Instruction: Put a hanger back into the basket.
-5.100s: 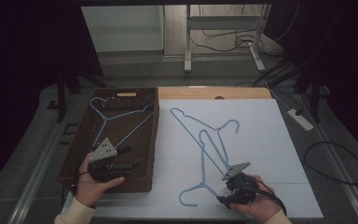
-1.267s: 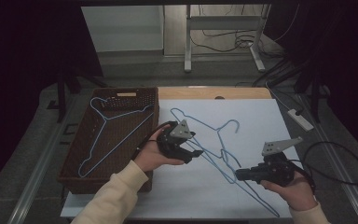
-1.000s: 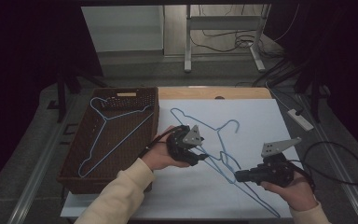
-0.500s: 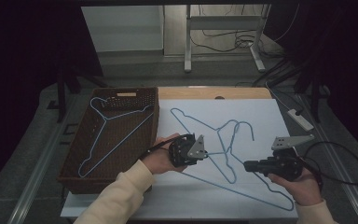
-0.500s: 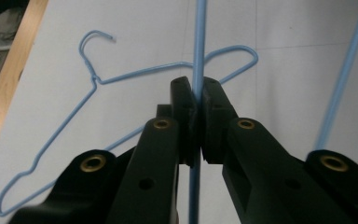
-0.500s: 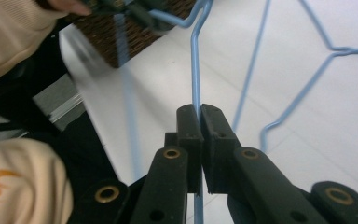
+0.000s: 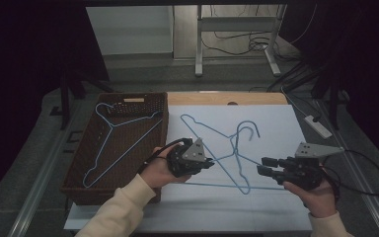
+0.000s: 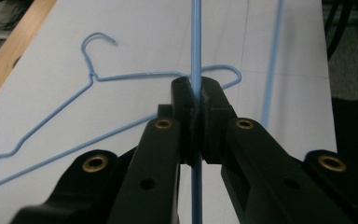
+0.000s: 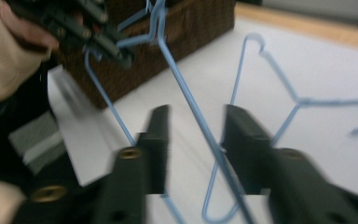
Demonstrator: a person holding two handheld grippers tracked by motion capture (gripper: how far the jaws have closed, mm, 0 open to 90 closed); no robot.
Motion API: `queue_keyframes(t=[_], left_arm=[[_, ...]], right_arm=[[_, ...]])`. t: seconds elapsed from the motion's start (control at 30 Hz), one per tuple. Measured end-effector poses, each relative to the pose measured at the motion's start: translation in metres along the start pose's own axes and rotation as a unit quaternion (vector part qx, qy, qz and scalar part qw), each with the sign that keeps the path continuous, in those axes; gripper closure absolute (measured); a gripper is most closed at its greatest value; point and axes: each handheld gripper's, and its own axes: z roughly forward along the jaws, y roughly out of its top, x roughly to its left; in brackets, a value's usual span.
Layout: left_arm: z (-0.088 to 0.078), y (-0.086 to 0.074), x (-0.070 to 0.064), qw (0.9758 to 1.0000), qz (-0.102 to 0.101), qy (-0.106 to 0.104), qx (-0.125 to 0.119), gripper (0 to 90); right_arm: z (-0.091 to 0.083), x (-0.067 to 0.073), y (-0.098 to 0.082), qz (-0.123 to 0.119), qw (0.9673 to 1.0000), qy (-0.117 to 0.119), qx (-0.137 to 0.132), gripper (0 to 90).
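Left to right: wicker basket (image 7: 79, 182) at the bench's left edge already holds one blue hanger (image 7: 109, 148). Left hand-held gripper (image 7: 208, 163), just right of the basket, is clamped tight on the wire of a second blue hanger (image 7: 229, 185) lying near the bench's front edge, tangled with a third hanger (image 7: 212, 131). Right hand-held gripper (image 7: 263, 166) has just been opening, its jaws partway apart astride the wire, not pinching. We'd lift slowly, keep the pinch firm, and let the hooks unthread before swinging toward the basket.
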Motion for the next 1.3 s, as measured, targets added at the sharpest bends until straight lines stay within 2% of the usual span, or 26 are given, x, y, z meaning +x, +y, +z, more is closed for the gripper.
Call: queue_keyframes(t=[0.07, 0.2, 0.43, 0.57, 0.7, 1.0, 1.17, 1.3], left_arm=[[-0.004, -0.002, 0.002, 0.9999, -0.01, 0.001, -0.005, 86.8], [-0.011, -0.004, 0.002, 0.9993, -0.03, 0.002, -0.019, 86.9], [-0.02, -0.006, 0.006, 0.9974, -0.066, 0.014, -0.027, 86.9], [-0.025, -0.007, 0.009, 0.9949, -0.092, 0.023, -0.035, 87.0], [-0.03, -0.009, 0.011, 0.9931, -0.102, 0.03, -0.049, 87.0], [-0.037, -0.002, 0.014, 0.9899, -0.117, 0.047, -0.064, 87.0], [-0.047, -0.001, 0.018, 0.9873, -0.127, 0.059, -0.074, 87.0], [-0.06, -0.005, 0.022, 0.9838, -0.14, 0.07, -0.087, 87.0]], right_arm=[[-0.002, 0.0, 0.0, 0.003, 0.9998, -0.007, -0.018, 48.5], [-0.004, -0.001, 0.0, 0.007, 0.9987, -0.037, -0.034, 36.9], [-0.013, -0.006, -0.003, 0.011, 0.9942, -0.078, -0.073, 31.6], [-0.018, -0.008, -0.004, 0.016, 0.9909, -0.103, -0.085, 30.7], [-0.021, -0.012, -0.008, 0.021, 0.9898, -0.113, -0.084, 30.4], [-0.015, -0.018, -0.017, 0.029, 0.99, -0.121, -0.066, 30.3], [-0.009, -0.019, -0.023, 0.032, 0.9913, -0.116, -0.054, 30.3], [-0.004, -0.019, -0.029, 0.033, 0.9924, -0.111, -0.042, 30.2]])
